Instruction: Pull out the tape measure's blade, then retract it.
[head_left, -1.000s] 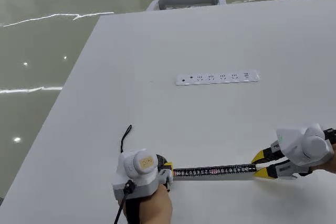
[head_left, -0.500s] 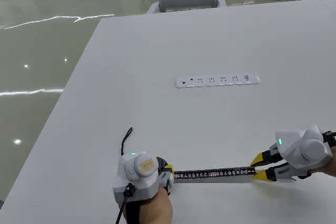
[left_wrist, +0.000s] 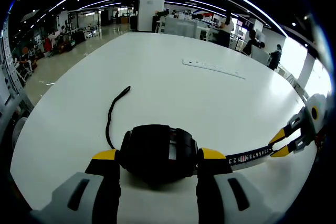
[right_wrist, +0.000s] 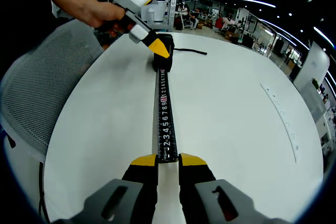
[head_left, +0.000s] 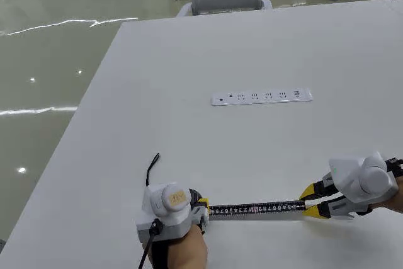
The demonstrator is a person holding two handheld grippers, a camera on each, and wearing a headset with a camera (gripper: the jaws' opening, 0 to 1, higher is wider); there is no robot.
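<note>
Firmly clenched, left tool (head_left: 200,206) grips black tape measure (left_wrist: 157,149); right tool (right_wrist: 168,160) pinches tip of blade (right_wrist: 164,108), stretched straight over white table (head_left: 189,61) between them.

Power strip (head_left: 261,97) well beyond blade (head_left: 255,208)

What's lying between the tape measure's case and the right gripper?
Just the pulled-out blade, running across the table, seen in the head view.
</note>
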